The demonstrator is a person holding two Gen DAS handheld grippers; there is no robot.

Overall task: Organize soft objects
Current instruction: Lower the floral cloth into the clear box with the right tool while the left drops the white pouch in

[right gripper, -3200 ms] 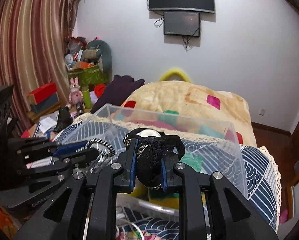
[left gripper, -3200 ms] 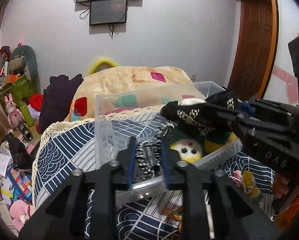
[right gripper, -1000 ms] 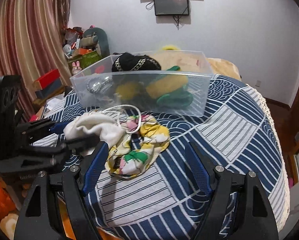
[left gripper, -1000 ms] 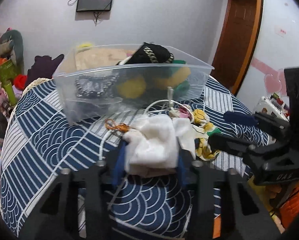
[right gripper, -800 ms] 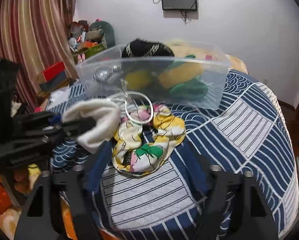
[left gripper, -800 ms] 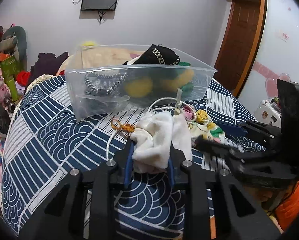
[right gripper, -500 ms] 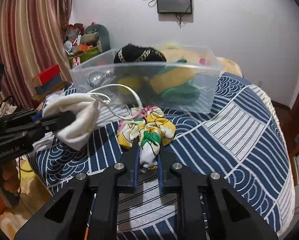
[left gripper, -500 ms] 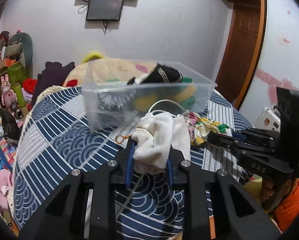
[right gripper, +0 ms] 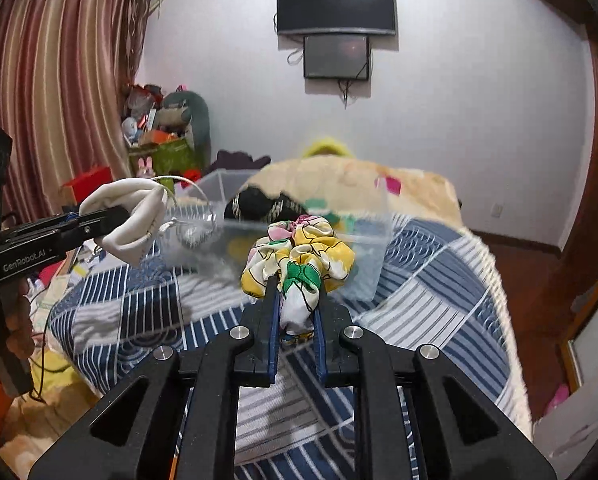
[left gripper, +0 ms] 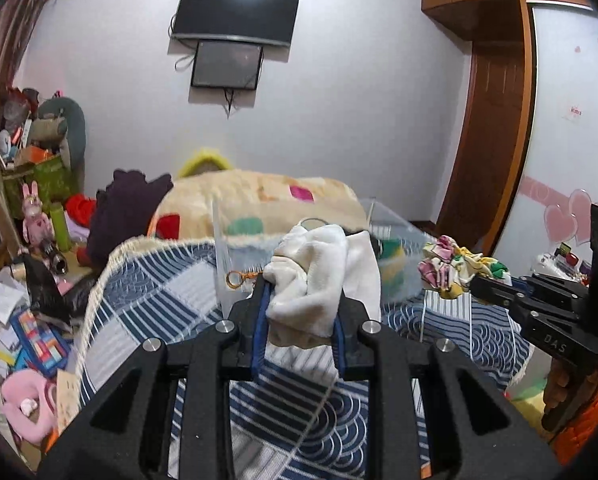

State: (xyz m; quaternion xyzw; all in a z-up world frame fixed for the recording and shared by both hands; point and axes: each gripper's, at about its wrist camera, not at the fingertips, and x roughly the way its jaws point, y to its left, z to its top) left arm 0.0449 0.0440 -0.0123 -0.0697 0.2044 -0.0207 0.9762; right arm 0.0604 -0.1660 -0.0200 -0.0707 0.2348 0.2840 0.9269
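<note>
left gripper [left gripper: 299, 312] has its fingers clamped on a bunched white cloth [left gripper: 323, 276], held up in the air above the blue patterned bedspread [left gripper: 147, 300]. right gripper [right gripper: 295, 312] is pinching a yellow floral scrunchie [right gripper: 299, 256], also lifted off the bed. both sit just in front of the clear plastic bin [right gripper: 363, 248], which has a black item [right gripper: 259, 204] and other soft stuff inside.

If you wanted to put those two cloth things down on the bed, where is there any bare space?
The blue patterned bedspread lies bare in front of the clear bin and to its right, toward the fringed edge. The bin is crowded with soft things. The floor clutter left of the bed offers no room. The white cloth and floral scrunchie are held aloft.
</note>
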